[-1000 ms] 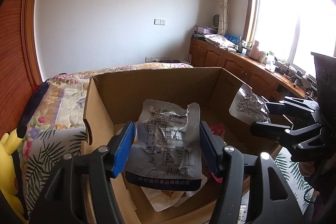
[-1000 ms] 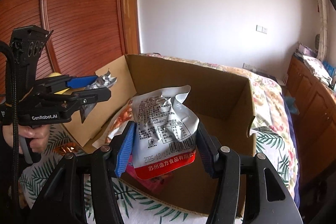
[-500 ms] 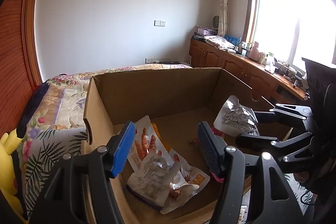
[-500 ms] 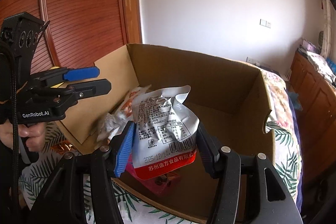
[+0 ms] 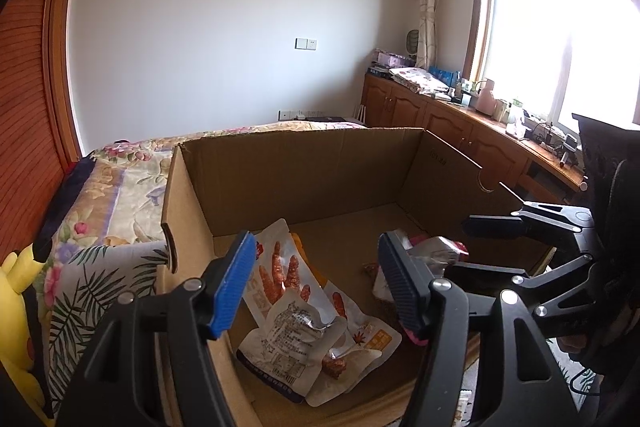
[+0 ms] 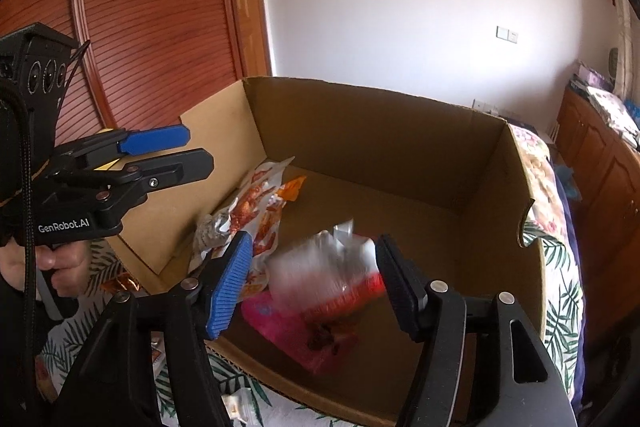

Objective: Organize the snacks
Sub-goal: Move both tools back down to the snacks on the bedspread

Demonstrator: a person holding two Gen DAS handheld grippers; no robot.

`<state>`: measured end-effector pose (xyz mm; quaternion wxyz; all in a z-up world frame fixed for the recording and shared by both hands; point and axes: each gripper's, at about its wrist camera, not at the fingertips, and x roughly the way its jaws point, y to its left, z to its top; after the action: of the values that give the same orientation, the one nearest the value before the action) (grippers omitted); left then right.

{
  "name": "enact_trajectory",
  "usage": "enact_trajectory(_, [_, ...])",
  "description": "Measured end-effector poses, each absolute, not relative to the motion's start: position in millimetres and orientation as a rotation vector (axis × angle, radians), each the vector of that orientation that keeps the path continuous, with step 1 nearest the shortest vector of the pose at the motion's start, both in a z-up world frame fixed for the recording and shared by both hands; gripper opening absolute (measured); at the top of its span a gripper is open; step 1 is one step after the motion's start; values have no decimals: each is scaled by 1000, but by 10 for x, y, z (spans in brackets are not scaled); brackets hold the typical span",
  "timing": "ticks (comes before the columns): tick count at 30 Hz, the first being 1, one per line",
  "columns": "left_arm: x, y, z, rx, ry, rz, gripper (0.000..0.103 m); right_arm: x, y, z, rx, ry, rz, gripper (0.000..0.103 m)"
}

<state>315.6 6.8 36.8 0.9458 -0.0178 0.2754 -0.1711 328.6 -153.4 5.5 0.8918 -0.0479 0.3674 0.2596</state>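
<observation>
Both tongs hang over the near rim of the box (image 6: 372, 131) on the bed (image 5: 120, 187). Left tongs (image 5: 316, 287) are spread, empty. Right tongs (image 6: 314, 287) are opening; a blurred packet (image 6: 320, 267) sits between them, untouched. Other packets (image 5: 296, 307) line the left wall; far floor bare.

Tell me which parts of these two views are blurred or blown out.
Right wrist view: the silver and red snack packet between the opening jaws of the right gripper is motion-smeared; the brown cardboard box stays sharp. Left wrist view: the bright window is overexposed white.
</observation>
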Motion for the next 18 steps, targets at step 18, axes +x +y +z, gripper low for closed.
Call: enact_trajectory(18, [2215,108,601,30,540,-354,68,2329,-1843,380,-47,722,487,66])
